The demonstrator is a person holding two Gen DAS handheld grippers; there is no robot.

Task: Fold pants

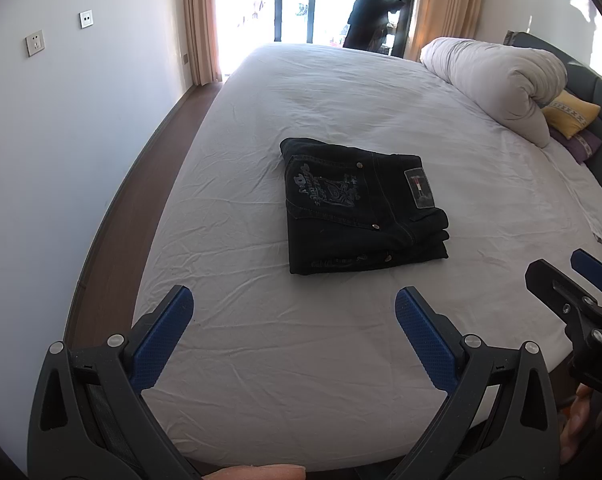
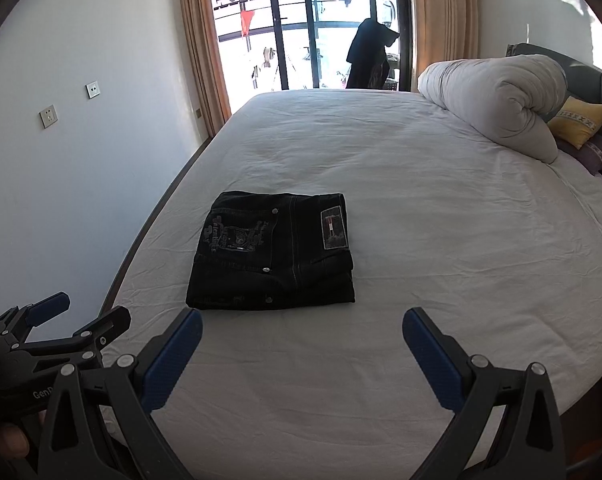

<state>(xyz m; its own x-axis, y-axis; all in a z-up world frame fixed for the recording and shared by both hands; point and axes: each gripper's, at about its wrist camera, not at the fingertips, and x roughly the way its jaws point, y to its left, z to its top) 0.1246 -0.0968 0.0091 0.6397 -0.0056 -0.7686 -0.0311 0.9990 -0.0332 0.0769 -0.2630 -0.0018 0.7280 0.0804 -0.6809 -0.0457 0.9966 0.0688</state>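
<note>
Left wrist | pants [image 1: 361, 208]: 1, folded | tools: 2, spread, empty

- Left gripper [image 1: 295, 312]: black plastic frame whose two fingers carry blue pads [image 1: 163, 340] with a fine dotted grip texture; round silver bolt heads [image 1: 116, 340] sit at the finger pivots, and triangular cut-outs pierce the black arms behind the bolts.
- Right gripper [image 2: 301, 336]: same build, black arms, blue textured pads [image 2: 433, 364], silver bolts [image 2: 479, 361].
- Seen from the right wrist, the left gripper's black body bears white lettering "Gen" [image 2: 41, 394].
- Bare skin of the person's fingers [image 1: 579, 424] shows beside the right gripper's black handle.
</note>
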